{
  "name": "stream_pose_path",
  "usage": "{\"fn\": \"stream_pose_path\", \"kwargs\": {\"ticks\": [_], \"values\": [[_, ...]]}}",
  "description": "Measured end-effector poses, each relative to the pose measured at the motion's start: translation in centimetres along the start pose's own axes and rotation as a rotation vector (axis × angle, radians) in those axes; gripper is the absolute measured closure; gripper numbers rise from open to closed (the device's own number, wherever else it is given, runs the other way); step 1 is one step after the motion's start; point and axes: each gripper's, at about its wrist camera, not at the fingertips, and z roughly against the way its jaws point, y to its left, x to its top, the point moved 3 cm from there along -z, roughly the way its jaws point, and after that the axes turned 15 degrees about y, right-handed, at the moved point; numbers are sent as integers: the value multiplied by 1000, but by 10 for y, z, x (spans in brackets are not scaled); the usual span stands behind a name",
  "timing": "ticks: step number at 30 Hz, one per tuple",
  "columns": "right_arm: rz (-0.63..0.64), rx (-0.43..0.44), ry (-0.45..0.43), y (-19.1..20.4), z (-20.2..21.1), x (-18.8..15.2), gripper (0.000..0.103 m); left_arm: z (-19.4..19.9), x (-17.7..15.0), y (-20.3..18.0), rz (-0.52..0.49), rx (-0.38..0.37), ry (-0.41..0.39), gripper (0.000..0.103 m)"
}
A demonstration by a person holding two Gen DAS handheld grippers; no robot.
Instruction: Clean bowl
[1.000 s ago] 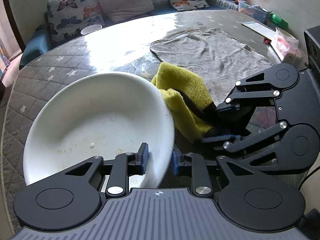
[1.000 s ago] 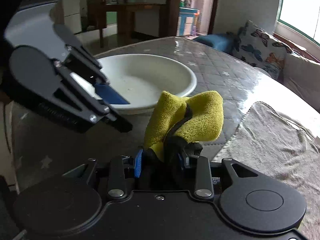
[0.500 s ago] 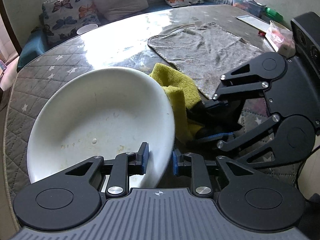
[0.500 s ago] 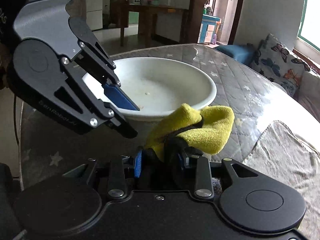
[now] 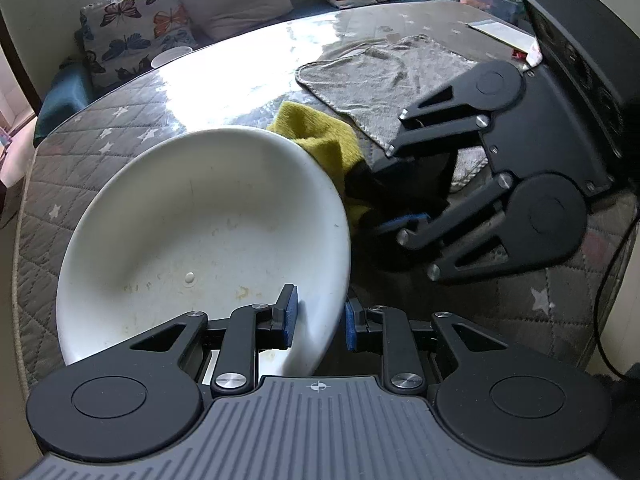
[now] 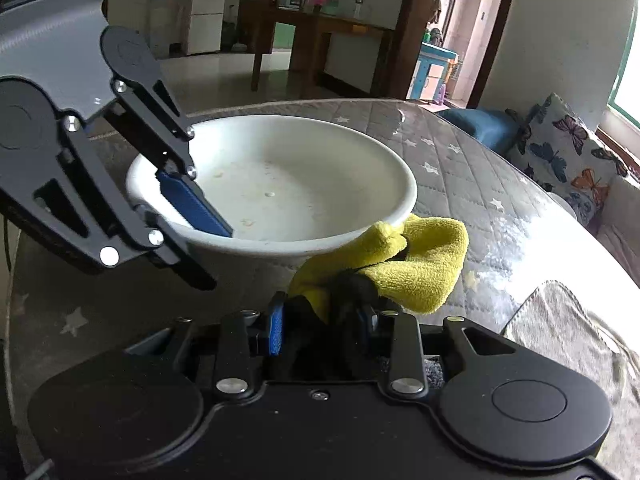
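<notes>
White bowl: wide, shallow and glossy, tilted up off the table; a few yellowish smears and one small pale crumb sat on its inner floor.
Left gripper: nearest the left camera, its blue pads were clamped across the bowl's near rim, one finger inside and one outside.
Bowl's place: held over the near part of the quilted grey table, rim turned toward the right-hand tool.
Yellow cloth: a fuzzy, bunched rag with a dark edge, touching the underside of the bowl's rim in the right wrist view.
Right gripper: pinched tight on the cloth's bunched end, just beside the bowl.
Grey towel: lay flat on the table past the cloth, wrinkled.
Cushions: butterfly-print, on the seat beyond the table's far edge.
Change from a second before: the bowl had tipped higher and filled more of the left view; the cloth had gone from well short of the bowl to tucked against its rim, and less yellow showed behind the bowl's edge.
</notes>
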Motion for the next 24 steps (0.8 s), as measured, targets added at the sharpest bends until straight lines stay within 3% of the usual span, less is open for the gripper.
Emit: {"fn": "stream_pose_path", "kwargs": {"ticks": [13,24], "values": [[30,-23,0,-3,-7,2,67,4,-16,3,-52,-4,30,79],[41,-21,-14,10,3,-6,67,4,-22,5,-33,-4,46,76]]}}
